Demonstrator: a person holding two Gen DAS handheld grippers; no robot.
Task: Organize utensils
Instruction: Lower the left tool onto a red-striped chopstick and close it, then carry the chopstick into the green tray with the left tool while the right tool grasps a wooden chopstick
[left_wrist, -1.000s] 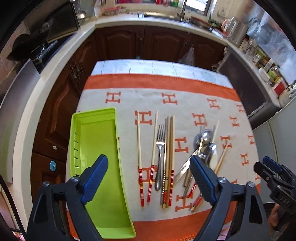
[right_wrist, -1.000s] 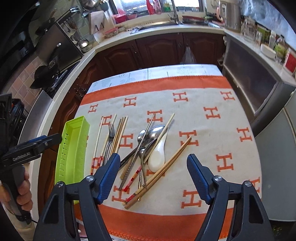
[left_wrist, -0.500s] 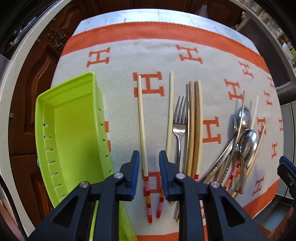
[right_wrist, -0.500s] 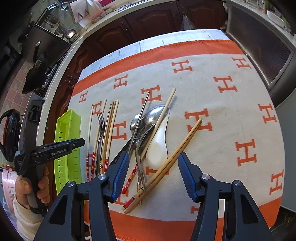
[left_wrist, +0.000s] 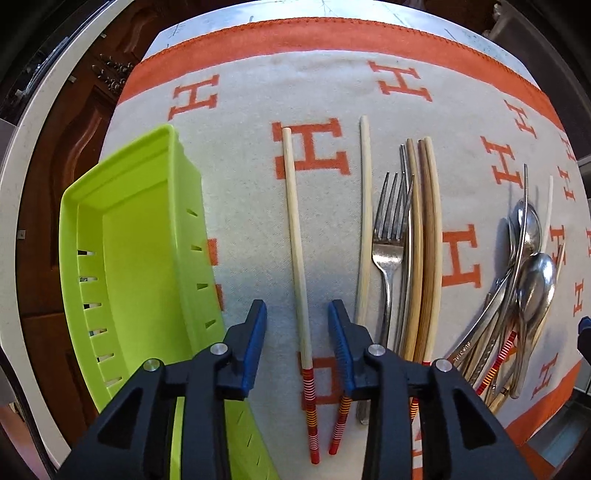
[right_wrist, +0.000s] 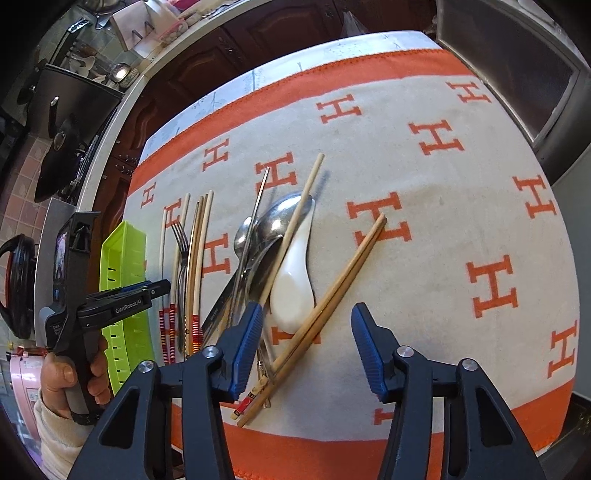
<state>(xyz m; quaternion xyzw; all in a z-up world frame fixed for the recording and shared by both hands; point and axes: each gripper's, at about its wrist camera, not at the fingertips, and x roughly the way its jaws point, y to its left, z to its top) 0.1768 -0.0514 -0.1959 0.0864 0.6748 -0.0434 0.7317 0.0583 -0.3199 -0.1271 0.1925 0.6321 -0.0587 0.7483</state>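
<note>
Only the right wrist view shows the white ceramic soup spoon (right_wrist: 293, 284) under crossed brown wooden chopsticks (right_wrist: 332, 295), with the right hand-held gripper (right_wrist: 306, 347) wide above them. Closer in, the left hand-held gripper (left_wrist: 297, 345) narrowly straddles, without gripping, a pale chopstick with red-striped end (left_wrist: 297, 254) beside the lime-green slotted plastic tray (left_wrist: 92, 236). Everything lies on a counter under a cream cloth with orange H's (right_wrist: 461, 206), among dark wood cabinets (right_wrist: 221, 55).

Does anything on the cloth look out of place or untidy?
Yes. The spoons, a white spoon and several chopsticks lie crossed in a heap, and one brown chopstick pair lies slanted. The green tray holds nothing.
</note>
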